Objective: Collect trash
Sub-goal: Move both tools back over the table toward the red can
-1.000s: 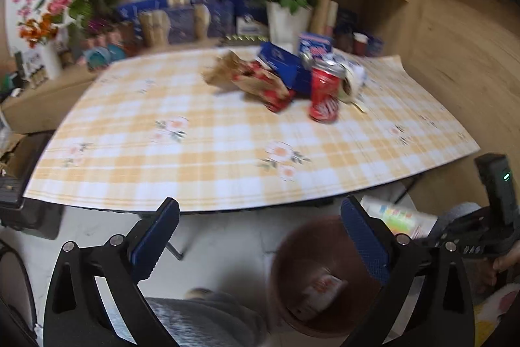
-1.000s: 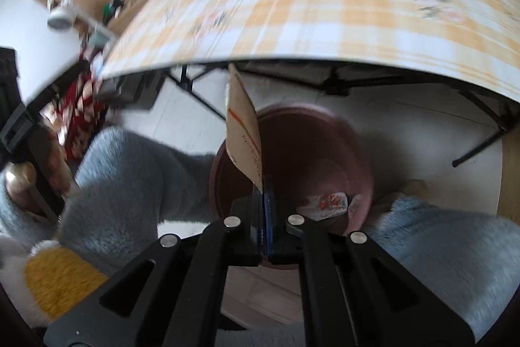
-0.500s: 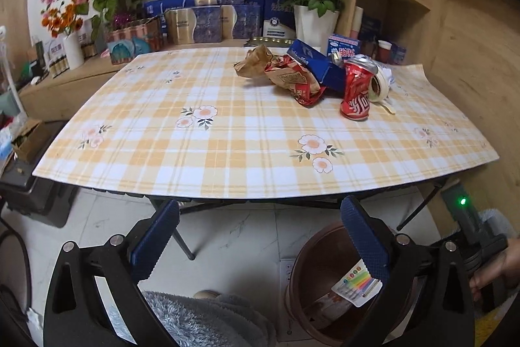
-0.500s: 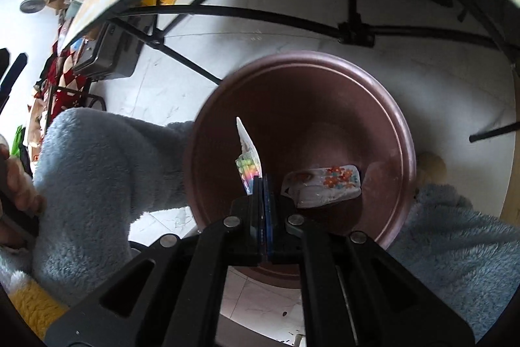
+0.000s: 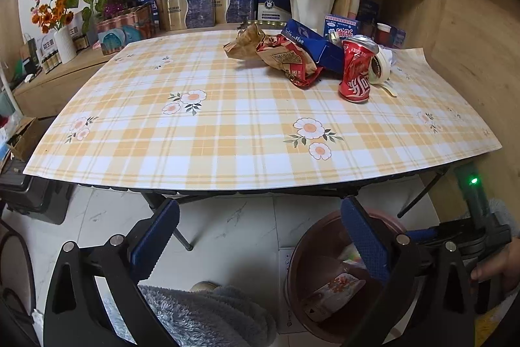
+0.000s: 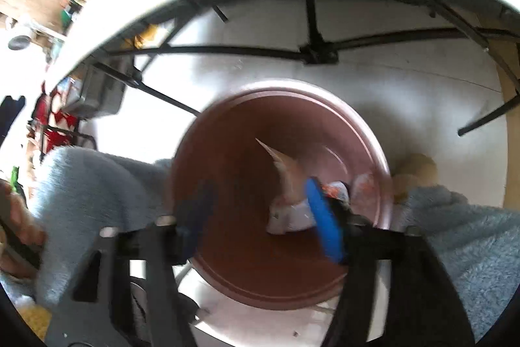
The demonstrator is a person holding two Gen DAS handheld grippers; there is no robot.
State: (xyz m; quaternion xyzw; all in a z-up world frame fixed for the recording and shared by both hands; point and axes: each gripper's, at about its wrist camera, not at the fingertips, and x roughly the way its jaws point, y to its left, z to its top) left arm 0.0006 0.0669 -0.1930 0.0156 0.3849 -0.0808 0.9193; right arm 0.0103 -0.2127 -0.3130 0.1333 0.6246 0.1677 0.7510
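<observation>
Your left gripper [image 5: 260, 236] is spread wide with nothing between its blue, dimpled rubber pads [image 5: 367, 244], hanging below the near edge of the table [image 5: 227, 152], which wears a smooth yellow-and-white plaid cloth printed with daisies. Your right gripper [image 6: 260, 217] is also parted, jaws wide and empty, poised right over the mouth of the round, reddish-brown plastic bin [image 6: 364, 132]; that view is motion-blurred, so fine detail is soft.

Take the bin as your landmark. It stands on the pale marble-look floor tiles [image 5: 227, 226], under the table's near edge beside the black folding legs [image 6: 312, 31]. Inside it, a stiff tan card piece [image 6: 282, 165] stands tilted against a glossy white wrapper with red-orange print [image 5: 338, 285], both lying low against the bin's inner wall on its right-hand side.

Up on the table, well above and beyond the bin, the remaining trash sits in one cluster: a dented red aluminium drink can [image 5: 356, 70] standing upright, touching a roll of cream tape [image 5: 380, 67]; just left of the can, a crumpled red-and-brown paper wrapper [image 5: 289, 60] and a creased brown paper bag [image 5: 243, 43]; behind them a dark blue cardboard box [image 5: 308, 41], tipped at an angle.

Your fuzzy grey-blue sleeves [image 6: 97, 184] flank the bin on either side.
</observation>
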